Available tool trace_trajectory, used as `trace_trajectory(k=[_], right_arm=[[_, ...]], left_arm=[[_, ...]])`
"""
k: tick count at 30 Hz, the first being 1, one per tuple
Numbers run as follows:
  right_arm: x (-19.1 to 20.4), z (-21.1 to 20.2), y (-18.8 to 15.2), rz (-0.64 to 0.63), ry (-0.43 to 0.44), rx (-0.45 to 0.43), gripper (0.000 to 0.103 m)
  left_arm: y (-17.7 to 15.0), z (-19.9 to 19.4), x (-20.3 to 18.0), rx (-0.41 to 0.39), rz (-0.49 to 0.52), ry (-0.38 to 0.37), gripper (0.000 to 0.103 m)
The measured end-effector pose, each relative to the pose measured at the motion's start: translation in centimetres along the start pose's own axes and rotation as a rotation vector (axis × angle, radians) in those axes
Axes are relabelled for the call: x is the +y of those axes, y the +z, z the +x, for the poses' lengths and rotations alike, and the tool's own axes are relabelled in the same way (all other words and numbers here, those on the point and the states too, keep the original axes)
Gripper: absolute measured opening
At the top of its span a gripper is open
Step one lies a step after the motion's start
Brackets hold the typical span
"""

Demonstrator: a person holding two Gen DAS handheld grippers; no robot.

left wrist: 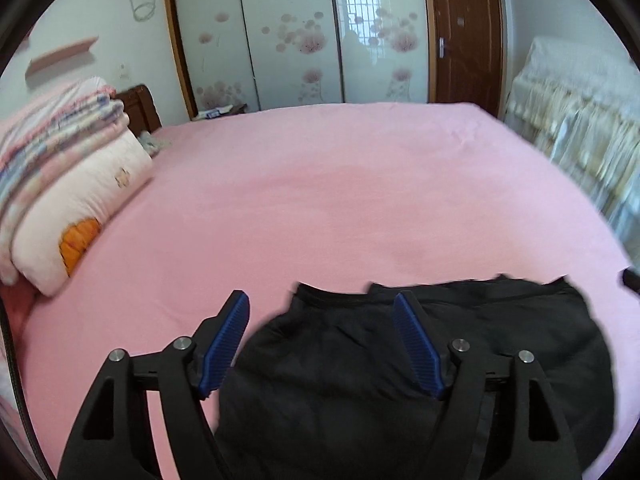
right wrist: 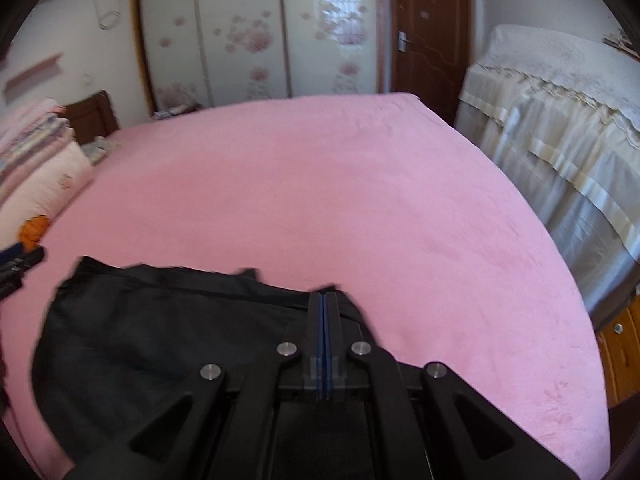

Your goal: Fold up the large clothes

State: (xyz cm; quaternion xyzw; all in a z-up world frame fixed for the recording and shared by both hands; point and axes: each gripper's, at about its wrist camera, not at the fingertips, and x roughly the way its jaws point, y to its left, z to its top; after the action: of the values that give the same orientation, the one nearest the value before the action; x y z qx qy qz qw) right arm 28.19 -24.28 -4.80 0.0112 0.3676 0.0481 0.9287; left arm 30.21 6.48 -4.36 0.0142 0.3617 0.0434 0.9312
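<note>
Bedding (left wrist: pixel 68 168) stacked at the far left marks where we begin: folded quilts and a pale pillow with an orange patch lie piled on the edge of the bed (left wrist: pixel 340 200), which is covered by a pink sheet. Nothing that could hold other things is visible on the bed. Moving rightward in the left wrist view, we see the left gripper (left wrist: pixel 320 340) with its blue pads (left wrist: pixel 224 348) spread wide; no cloth lies between them. We cannot tell whether it touches the fabric below. Beneath and beyond it lies the black garment (left wrist: pixel 360 380), spread on the near part of the bed, its upper edge irregular. In the right wrist view we find the same garment (right wrist: pixel 160 340) at lower left, and the right gripper (right wrist: pixel 325 300) with its fingers pressed together; its tip lies over the garment's right upper edge, though we cannot tell whether cloth is pinched there. Behind the bed stand a flowered wardrobe (right wrist: pixel 248 40) and a brown door (right wrist: pixel 428 28). At far right, a cream cover drapes a piece of furniture (right wrist: pixel 560 120).
</note>
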Motion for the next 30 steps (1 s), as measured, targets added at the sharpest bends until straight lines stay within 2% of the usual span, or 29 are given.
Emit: trace_trajectory(k=[3,6,9,12,16,22,30], right_arm=[[3.8,-1.4,-0.5,0.01,0.102,-0.031,0.001],[6.6,-1.1,-1.6,0.042,0.181,-0.038,0.001],[9.2,0.8,-3.8,0.051,0.223,-0.034,0.001],[9.3,4.5,-6.1,0.052,0.18,0.015,0.001],[7.5,7.9,-7.9,0.1,0.147,0.054,0.001],[6.9,9.4,-8.4,0.062,0.088,0.043,0.0],[6.7,9.5,-8.8,0.054,0.074,0.06,0.0]], left_arm=[[-1.8,-0.9,-1.2,0.012,-0.094,-0.066,0.075],[-4.3,-0.1,-2.5,0.058,-0.199,-0.11,0.075],[-7.2,2.0,-3.7,0.111,-0.253,-0.085,0.074],[-9.6,4.7,-3.8,0.152,-0.28,-0.029,0.075],[-10.5,6.1,-4.0,0.11,-0.259,0.002,0.078],[-10.9,8.1,-4.8,0.13,-0.208,0.054,0.082],[-11.3,8.5,-5.3,0.144,-0.186,0.06,0.083]])
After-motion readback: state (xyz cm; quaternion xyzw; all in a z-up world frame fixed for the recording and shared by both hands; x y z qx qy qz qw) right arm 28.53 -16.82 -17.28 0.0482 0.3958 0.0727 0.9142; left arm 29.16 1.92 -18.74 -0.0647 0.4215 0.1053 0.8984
